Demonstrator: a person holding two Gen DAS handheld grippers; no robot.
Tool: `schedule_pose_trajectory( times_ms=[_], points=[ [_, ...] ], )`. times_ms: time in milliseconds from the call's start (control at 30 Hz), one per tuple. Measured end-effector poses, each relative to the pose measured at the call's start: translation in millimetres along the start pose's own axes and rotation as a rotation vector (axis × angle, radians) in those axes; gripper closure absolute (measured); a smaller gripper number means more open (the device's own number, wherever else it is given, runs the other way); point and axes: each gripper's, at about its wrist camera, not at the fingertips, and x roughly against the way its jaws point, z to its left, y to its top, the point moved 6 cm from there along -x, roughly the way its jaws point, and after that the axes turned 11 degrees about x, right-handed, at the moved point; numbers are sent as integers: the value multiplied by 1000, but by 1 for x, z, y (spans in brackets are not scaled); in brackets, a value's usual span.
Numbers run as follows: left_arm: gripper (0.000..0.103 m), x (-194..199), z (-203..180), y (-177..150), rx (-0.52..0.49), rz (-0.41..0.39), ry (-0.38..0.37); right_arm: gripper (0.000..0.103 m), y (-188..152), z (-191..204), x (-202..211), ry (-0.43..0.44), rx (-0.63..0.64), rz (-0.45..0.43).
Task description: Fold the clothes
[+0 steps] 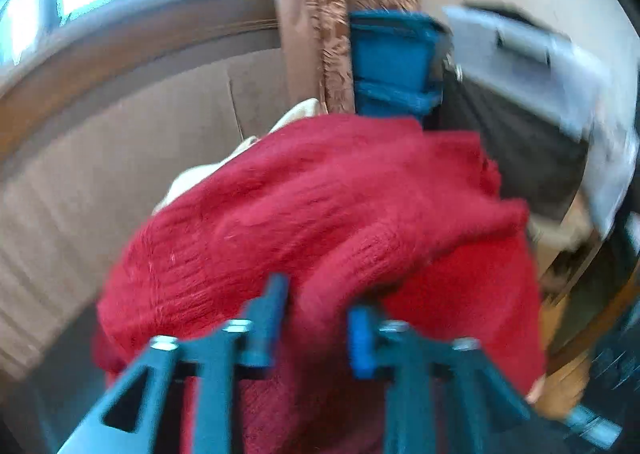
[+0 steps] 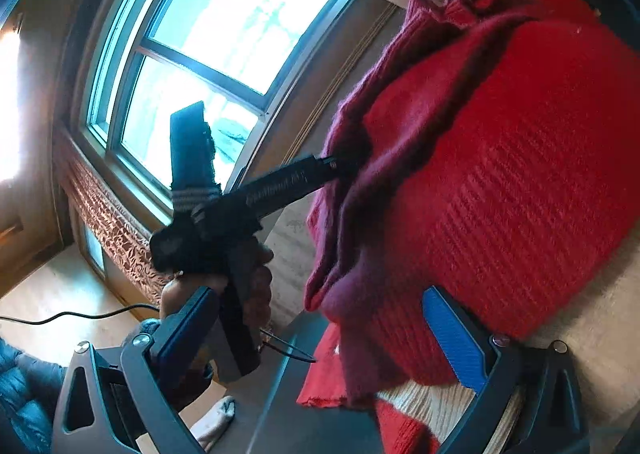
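Left wrist view: left hand-held gripper (image 1: 316, 318) is clamping a fold of the red sweater (image 1: 320, 206), apparently to lift and spread it.
Right wrist view: right hand-held gripper (image 2: 320, 334) is standing with jaws apart, nothing between them.
Sweater position: hanging bunched in the air, over a cream garment (image 2: 432, 402).
Judgement: folding is barely starting.

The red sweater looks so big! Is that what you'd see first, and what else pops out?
Yes, the red sweater grabs the eye first: it fills the right side of the right wrist view, bunched up and lifted. The left gripper pinches a fold of it low in its own view. Next comes the bright window at upper left, with the right gripper open at the bottom.
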Motion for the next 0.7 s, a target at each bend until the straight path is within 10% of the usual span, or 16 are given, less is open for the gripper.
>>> schedule_pose_trajectory(
  times_ms=[433, 700],
  points=[
    [97, 109, 91, 19, 415, -177, -242, 0, -30, 10, -19, -119, 23, 84],
    [97, 168, 181, -93, 684, -149, -235, 0, -35, 40, -42, -115, 41, 157]
  ],
)
